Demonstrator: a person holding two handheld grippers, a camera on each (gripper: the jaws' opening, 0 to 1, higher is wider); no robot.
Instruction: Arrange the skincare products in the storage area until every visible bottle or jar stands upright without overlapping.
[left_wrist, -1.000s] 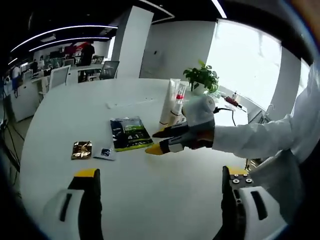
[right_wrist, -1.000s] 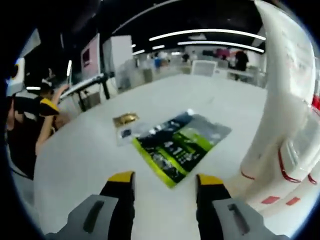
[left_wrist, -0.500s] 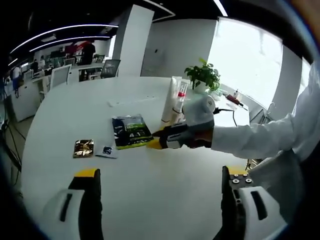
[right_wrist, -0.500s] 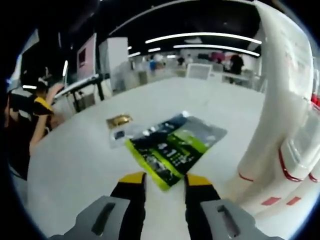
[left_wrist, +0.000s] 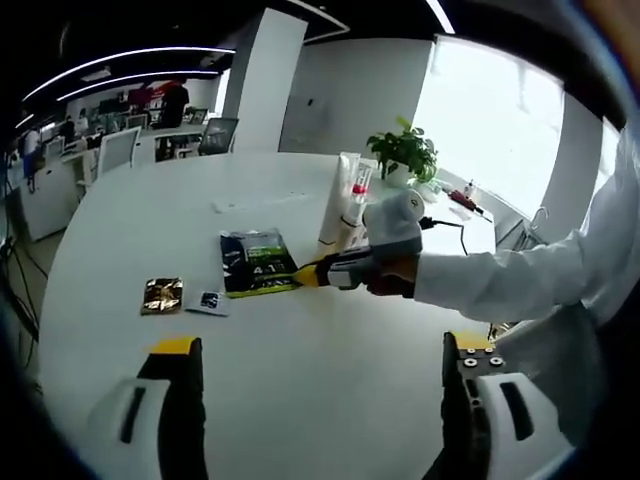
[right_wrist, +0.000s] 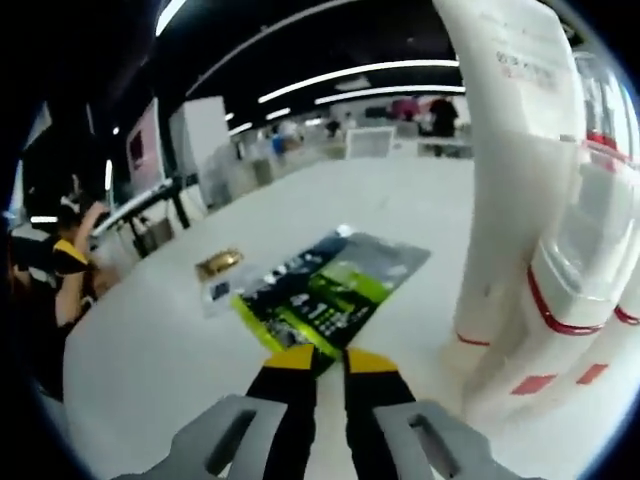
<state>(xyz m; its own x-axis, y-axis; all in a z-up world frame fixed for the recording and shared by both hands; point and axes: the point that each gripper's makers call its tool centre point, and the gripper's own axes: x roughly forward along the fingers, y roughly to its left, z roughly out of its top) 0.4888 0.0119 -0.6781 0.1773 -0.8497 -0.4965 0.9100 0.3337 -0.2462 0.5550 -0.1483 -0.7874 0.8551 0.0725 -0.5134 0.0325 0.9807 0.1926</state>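
The green-and-black sachet (right_wrist: 330, 292) is lying flat on the white table (left_wrist: 150, 230), just left of the white tubes (right_wrist: 520, 200) already standing on their caps, with a gold packet (left_wrist: 163, 295) and a tiny dark one (left_wrist: 210, 301) further out. Right gripper (right_wrist: 321, 358) has its yellow tips nearly together on the sachet's near corner, so I'd say it's mid-pinch, though I can't tell if it's actually got it. Left gripper (left_wrist: 315, 400) hangs back, jaws wide apart; next up is probably lifting that sachet clear without bumping the tubes.

White tube (right_wrist: 515, 140) top cut off by edge, sachet (left_wrist: 210, 301) print too small (illegible), background blurred
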